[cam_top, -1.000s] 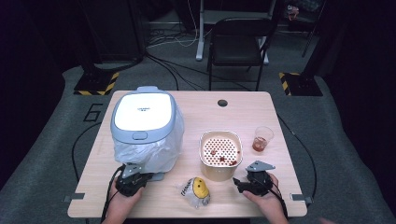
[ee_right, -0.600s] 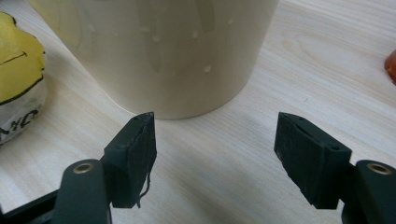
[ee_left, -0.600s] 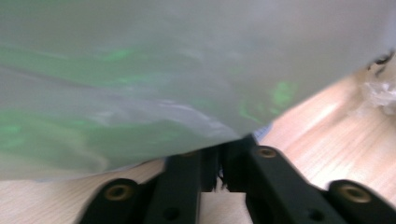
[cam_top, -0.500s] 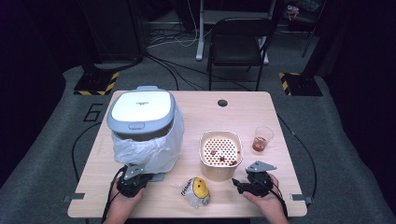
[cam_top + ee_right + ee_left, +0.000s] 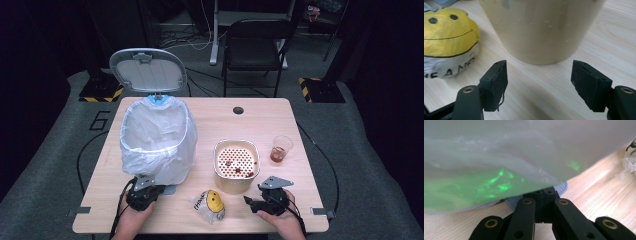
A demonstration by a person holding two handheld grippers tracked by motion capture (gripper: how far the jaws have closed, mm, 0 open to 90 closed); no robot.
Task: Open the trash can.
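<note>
Bare tabletop [image 5: 300, 195] separates open right claw [image 5: 539, 85] from cream container [image 5: 541, 27].

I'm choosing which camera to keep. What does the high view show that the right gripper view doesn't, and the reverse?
High view alone: the bin's raised lid, its white liner bag, the plastic cup, the left claw at the bin's foot, and the strainer holes inside the beige pot. Right gripper view alone: the right claw standing open, nothing between its pads. Both share the pot, the smiley packet and the wooden table.
</note>
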